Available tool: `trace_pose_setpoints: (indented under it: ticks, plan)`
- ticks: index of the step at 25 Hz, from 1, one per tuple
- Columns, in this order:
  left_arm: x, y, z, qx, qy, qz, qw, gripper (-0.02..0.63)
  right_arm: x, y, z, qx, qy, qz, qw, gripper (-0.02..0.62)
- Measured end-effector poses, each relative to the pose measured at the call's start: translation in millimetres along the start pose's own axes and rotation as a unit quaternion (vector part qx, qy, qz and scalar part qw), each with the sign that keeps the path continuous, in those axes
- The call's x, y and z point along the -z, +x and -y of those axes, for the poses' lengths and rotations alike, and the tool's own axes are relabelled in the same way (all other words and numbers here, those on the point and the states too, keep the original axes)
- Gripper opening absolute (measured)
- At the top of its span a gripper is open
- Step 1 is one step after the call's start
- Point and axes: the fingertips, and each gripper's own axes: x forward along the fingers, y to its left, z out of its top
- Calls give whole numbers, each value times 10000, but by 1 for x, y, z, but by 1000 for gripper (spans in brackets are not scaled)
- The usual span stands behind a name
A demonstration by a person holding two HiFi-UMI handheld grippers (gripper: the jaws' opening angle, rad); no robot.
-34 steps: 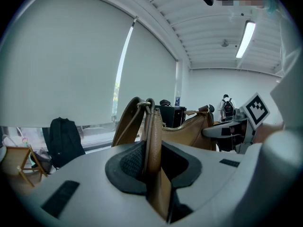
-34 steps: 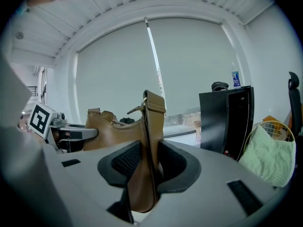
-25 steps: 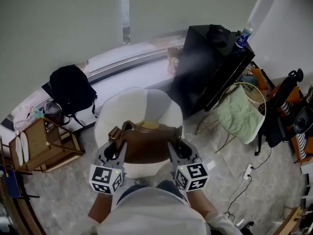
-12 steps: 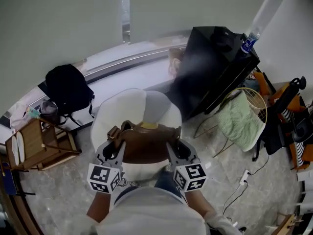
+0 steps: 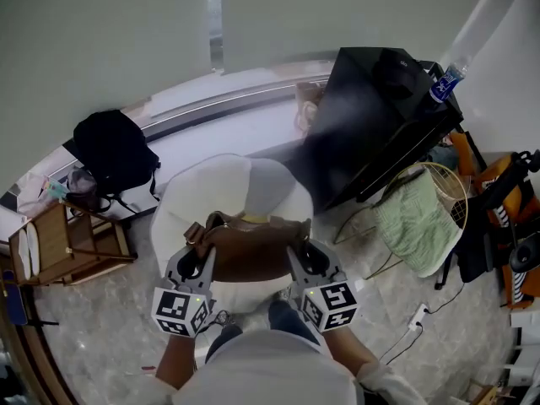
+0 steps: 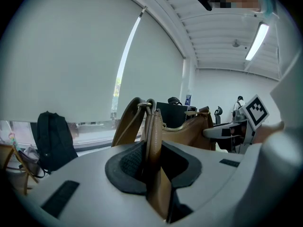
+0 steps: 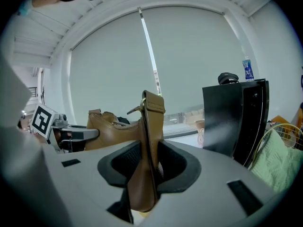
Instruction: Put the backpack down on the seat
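Note:
A brown leather backpack (image 5: pixel 253 247) hangs between my two grippers, over the near half of a round white seat (image 5: pixel 228 184). My left gripper (image 5: pixel 200 258) is shut on its left strap (image 6: pixel 152 141), which runs upright between the dark pads. My right gripper (image 5: pixel 301 258) is shut on the right strap (image 7: pixel 149 141) in the same way. The bag's body (image 6: pixel 189 129) with its zip shows past the left jaws, and its body (image 7: pixel 111 131) shows left of the right jaws. Whether the bottom touches the seat is hidden.
A black backpack (image 5: pixel 114 150) leans by the window ledge at left, with a wooden stand (image 5: pixel 72 243) nearer me. Right of the seat stands a black cabinet (image 5: pixel 371 116) with a water bottle (image 5: pixel 447 78) on top, then a green cloth (image 5: pixel 418 213) over a wire basket.
Both grippers have carried the brown backpack a little forward over the white seat and slightly lower. The grips on the straps look the same.

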Motion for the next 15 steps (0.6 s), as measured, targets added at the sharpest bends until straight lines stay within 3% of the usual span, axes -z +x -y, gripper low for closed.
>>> trace_pose_setpoints:
  ticks: [15]
  plan:
    - [36,54,-9,-96,-65,-411,9991,93,39,43,41,-95,229,-251,9994,135]
